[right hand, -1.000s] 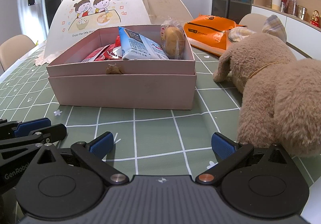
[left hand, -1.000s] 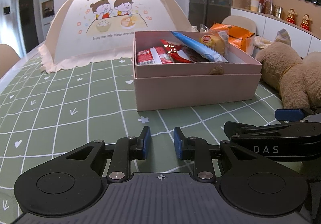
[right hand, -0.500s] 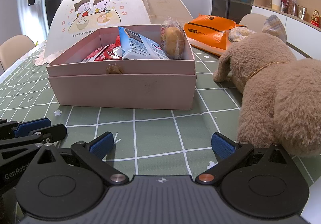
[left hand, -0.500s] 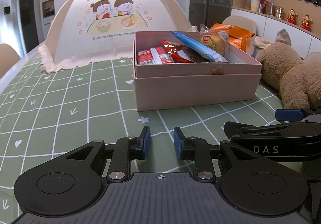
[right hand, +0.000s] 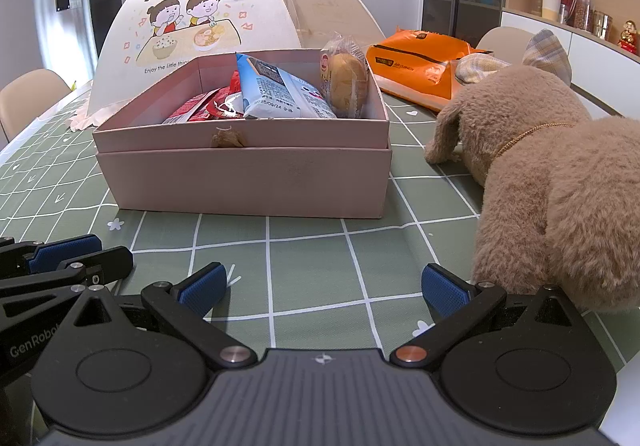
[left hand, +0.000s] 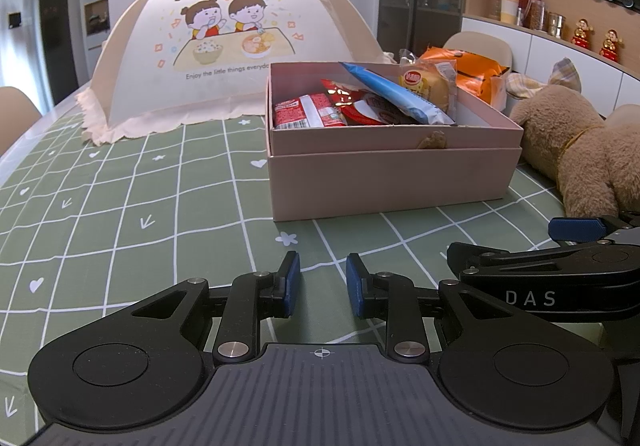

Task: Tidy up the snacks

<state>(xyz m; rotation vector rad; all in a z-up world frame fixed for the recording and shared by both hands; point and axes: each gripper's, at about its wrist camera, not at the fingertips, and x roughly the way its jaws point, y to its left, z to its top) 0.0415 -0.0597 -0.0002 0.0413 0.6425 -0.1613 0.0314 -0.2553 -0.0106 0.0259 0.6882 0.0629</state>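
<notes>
A pink open box point(left hand: 392, 182) point(right hand: 248, 182) stands on the green checked tablecloth ahead of both grippers. Inside lie a red packet point(left hand: 308, 114) point(right hand: 196, 110), a blue-and-white packet point(left hand: 396, 94) point(right hand: 280, 90) and a wrapped bun point(left hand: 426, 86) point(right hand: 346, 82) leaning at the right end. An orange snack bag point(left hand: 476, 72) point(right hand: 416, 62) lies on the table behind the box. My left gripper point(left hand: 319, 282) hovers low over the cloth, its pads a narrow gap apart with nothing between. My right gripper point(right hand: 324, 286) is wide open and empty, just right of the left one.
A brown plush dog point(right hand: 560, 198) point(left hand: 580, 150) lies right of the box, close to my right gripper's right finger. A domed mesh food cover point(left hand: 224, 46) point(right hand: 192, 26) with a cartoon print stands behind the box on the left. Chairs and shelves ring the table.
</notes>
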